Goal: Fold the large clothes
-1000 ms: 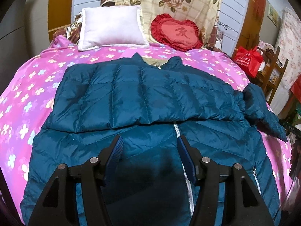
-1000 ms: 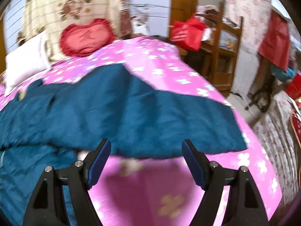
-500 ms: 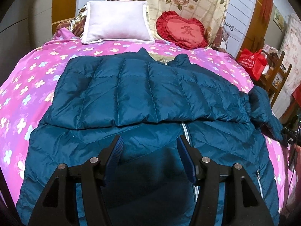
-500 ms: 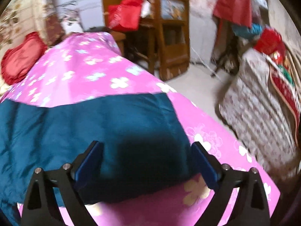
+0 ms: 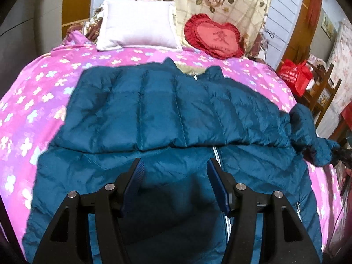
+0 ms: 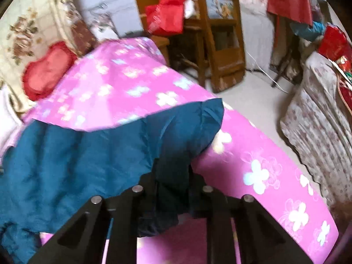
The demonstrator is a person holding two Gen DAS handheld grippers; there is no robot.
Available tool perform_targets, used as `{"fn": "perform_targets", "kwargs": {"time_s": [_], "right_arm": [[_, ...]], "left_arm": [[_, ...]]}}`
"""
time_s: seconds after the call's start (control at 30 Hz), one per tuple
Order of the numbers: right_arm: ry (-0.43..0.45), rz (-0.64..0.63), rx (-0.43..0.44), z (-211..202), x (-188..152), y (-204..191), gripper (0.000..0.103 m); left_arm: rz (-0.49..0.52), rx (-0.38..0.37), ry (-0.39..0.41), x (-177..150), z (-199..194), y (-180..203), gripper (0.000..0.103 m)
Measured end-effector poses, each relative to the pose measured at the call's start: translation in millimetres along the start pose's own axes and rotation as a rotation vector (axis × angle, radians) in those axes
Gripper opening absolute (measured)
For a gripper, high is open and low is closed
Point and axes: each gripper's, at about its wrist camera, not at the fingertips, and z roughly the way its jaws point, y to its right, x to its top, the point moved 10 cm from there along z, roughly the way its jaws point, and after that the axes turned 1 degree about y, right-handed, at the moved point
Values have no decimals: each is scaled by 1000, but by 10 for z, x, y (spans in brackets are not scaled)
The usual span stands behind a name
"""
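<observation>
A teal quilted down jacket point(image 5: 167, 114) lies spread across a bed point(image 5: 28, 101) covered in a pink flowered sheet, its zip front facing up and one sleeve already folded across the chest. Nearest the camera, the left gripper point(image 5: 176, 182) hangs over the jacket's lower front with its jaws wide apart and nothing between them. At the bed's right side, the right gripper point(image 6: 172, 189) is clamped tight on the cuff end of the other sleeve point(image 6: 171, 136), the bunched fabric pinched between its jaws. Beyond the collar, a white pillow point(image 5: 138, 25) and a red heart-shaped cushion point(image 5: 214, 36) lean at the head of the bed.
</observation>
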Motion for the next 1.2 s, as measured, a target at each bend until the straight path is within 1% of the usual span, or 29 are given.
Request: {"fn": "perform_targets", "kwargs": {"time_s": [0.1,0.13,0.27,0.33,0.37,0.43,0.47,0.5,0.57,0.6,0.63,0.87,1.07,1.2], "right_arm": [[50,-35,89,-305,145,-386,19],[64,-54,137,-425,191,-592,19],[82,-142,254,-709,280,-1335,19],[76,-176,299,-777,284,-1661,19],[70,-208,333,-827,258,-1927,19],[68,-256,368,-905,215,-2259,19],[66,-287,397,-950,167,-2515,19],[63,-302,416,-984,124,-2650,19],[43,-344,472,-1040,-17,-3060,19],[35,-357,485,-1050,-67,-3184,19],[17,-382,507,-1057,-159,-3400,19],[-93,-476,651,-1153,-810,-4449,19],[-192,-542,752,-1148,-1420,-5174,19],[-257,-607,775,-1056,-1851,-5574,19]], "left_arm": [[-14,29,12,83,-64,-93,39],[-26,34,9,102,-74,-137,39],[-101,15,-5,132,-103,-285,39],[-123,11,-5,153,-124,-342,39],[-131,14,1,170,-141,-372,39],[-143,22,13,204,-169,-434,39],[-146,25,14,212,-171,-458,39],[-150,30,10,214,-173,-492,39],[-171,31,3,221,-168,-552,39],[-186,25,2,224,-168,-585,39],[-195,23,1,230,-169,-609,39],[-249,25,26,309,-214,-798,39],[-291,15,31,328,-207,-918,39],[-296,7,18,314,-154,-945,39]]}}
